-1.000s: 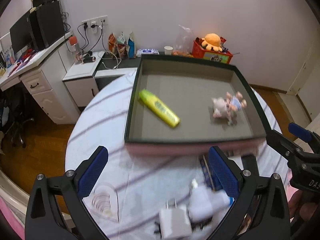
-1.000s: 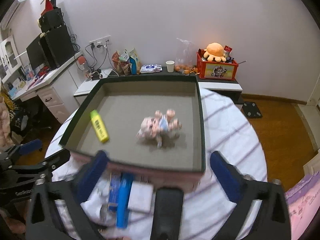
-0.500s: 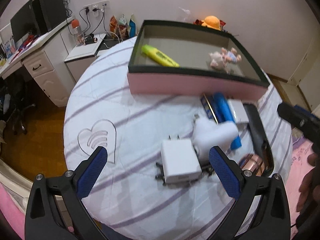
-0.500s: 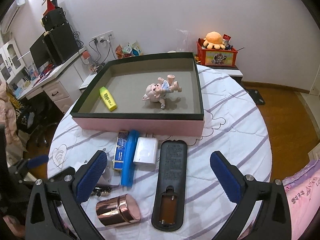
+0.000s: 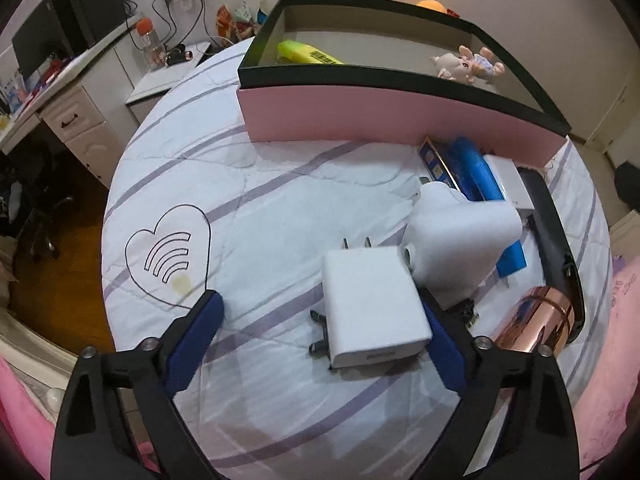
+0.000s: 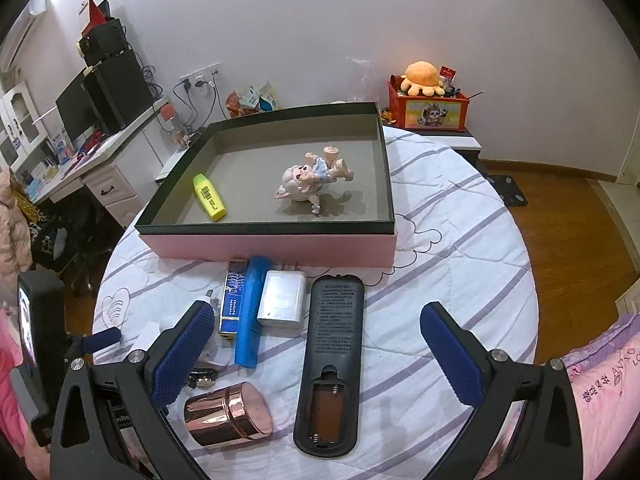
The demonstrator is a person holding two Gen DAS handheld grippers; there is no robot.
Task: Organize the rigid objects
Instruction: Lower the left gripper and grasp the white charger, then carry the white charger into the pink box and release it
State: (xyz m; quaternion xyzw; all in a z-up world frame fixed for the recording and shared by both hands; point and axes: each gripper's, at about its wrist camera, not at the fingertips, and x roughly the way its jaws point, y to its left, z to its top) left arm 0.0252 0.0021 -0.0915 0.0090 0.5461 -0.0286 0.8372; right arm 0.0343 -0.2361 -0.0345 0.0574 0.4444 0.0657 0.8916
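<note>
A white plug charger [image 5: 372, 304] lies flat on the striped cloth between the fingers of my left gripper [image 5: 320, 308]. Its jaws are closing: the right pad sits at the charger's edge and the left pad is well clear. A second white adapter [image 5: 460, 236] lies just behind the charger. My right gripper [image 6: 316, 316] hangs open above a black remote [image 6: 332, 360] lying face down with its battery bay open. The pink box [image 6: 272, 246] with a dark rim holds a yellow highlighter [image 6: 209, 196] and a pig figurine [image 6: 312, 178].
In front of the box lie a blue tube [image 6: 250, 312], a blue carton [image 6: 234, 300], a small white charger [image 6: 282, 300] and a copper cylinder [image 6: 228, 412] on its side. The round table's edge drops to the wooden floor; a desk [image 6: 100, 176] stands at left.
My left gripper came down from over the box to the white charger and its fingers narrowed a little. My right gripper drew back from the box, then held still over the remote.
</note>
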